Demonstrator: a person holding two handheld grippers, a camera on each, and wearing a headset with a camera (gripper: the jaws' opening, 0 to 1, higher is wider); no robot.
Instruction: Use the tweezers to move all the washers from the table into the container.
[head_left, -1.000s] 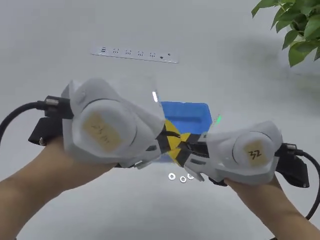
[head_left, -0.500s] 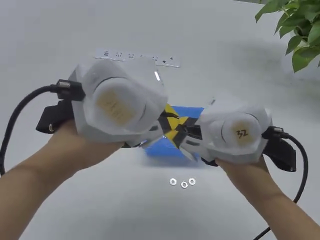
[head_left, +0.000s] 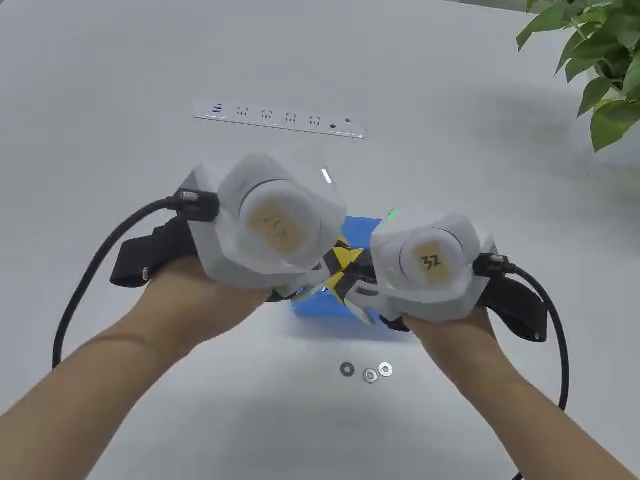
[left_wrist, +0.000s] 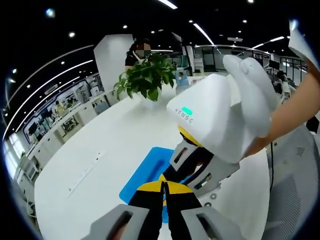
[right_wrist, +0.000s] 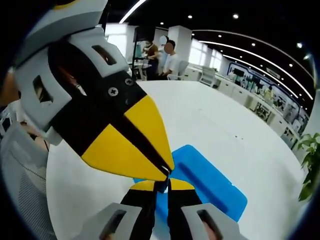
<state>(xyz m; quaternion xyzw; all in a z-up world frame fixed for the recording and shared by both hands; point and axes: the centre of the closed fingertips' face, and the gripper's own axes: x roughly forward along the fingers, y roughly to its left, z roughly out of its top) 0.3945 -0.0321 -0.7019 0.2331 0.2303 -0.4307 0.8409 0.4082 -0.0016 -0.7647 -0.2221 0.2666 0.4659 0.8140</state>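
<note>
**Washers on the table, both grippers shut tip to tip over the container**

- Three washers (head_left: 371, 374) lie flat on the white table (head_left: 150, 150) in a short row, close together. They sit on the person's side of the container, near it but clear of its edge. None is inside it as far as can be seen.
- The container (right_wrist: 212, 182) is blue and shallow. In the right gripper view a raised rim and a long recess show. In the head view the grippers cover most of it, leaving one corner and a strip of blue.
- Left gripper (left_wrist: 163, 189): the yellow-and-black jaws are pressed together, with only a thin dark seam between them. I cannot tell whether anything thin is caught in that seam.
- Right gripper (right_wrist: 161, 187): the jaws are likewise closed, tips meeting. No object can be made out between them.
- The two grippers point at each other above the container, nose to nose, with their tips touching or very nearly so. In the right gripper view the left gripper's closed beak comes down from the upper left onto the right gripper's tips.
- The left hand (head_left: 190, 290) and right hand (head_left: 445, 335) each wrap a white gripper body from below. A black cable (head_left: 95, 275) trails off the left gripper's outer side.
- A white power strip (head_left: 280, 117) lies on the table beyond the container, well apart from it. A leafy plant (head_left: 600, 60) stands at the far right corner.
- In the right gripper view people (right_wrist: 167, 57) stand past the far end of the table.
</note>
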